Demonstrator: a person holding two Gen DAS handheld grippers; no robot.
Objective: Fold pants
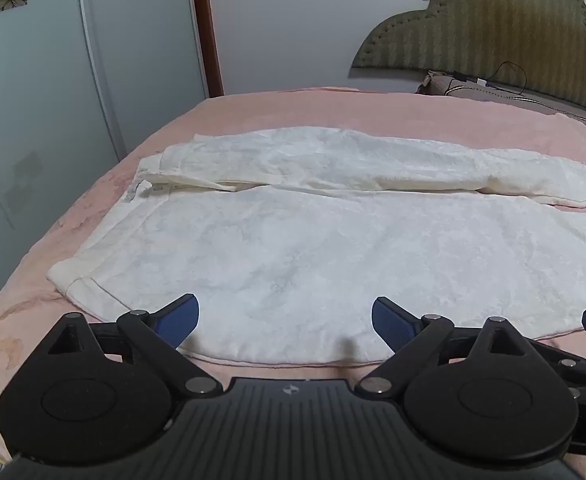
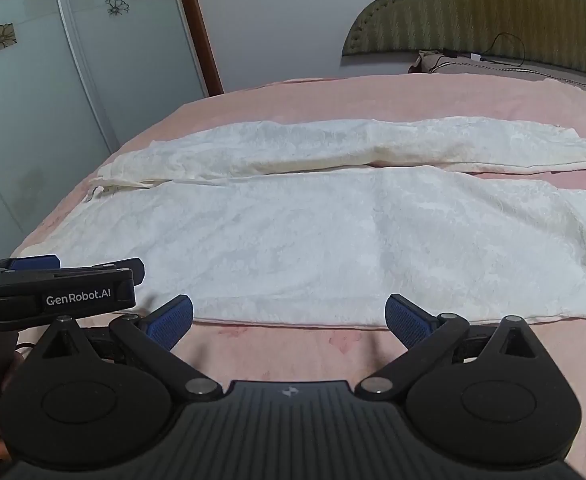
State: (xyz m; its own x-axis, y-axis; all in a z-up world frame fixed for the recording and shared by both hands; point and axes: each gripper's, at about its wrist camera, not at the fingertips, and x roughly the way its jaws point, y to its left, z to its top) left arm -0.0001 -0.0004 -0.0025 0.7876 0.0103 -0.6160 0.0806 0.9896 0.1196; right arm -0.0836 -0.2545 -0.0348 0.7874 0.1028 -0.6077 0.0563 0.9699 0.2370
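Note:
White pants (image 1: pixel 313 248) lie spread flat on the pink bed, waistband at the left, the two legs running to the right; they also show in the right wrist view (image 2: pixel 313 232). My left gripper (image 1: pixel 285 320) is open and empty, its blue pads over the near edge of the near leg. My right gripper (image 2: pixel 289 320) is open and empty, just short of the pants' near edge, above the pink sheet. The left gripper's body (image 2: pixel 53 292) shows at the left of the right wrist view.
The pink bed (image 1: pixel 93 208) ends at the left edge beside a glass wardrobe door (image 1: pixel 33 100). A padded green headboard (image 1: pixel 493 28) and a pillow with cables (image 1: pixel 493 92) lie at the far right.

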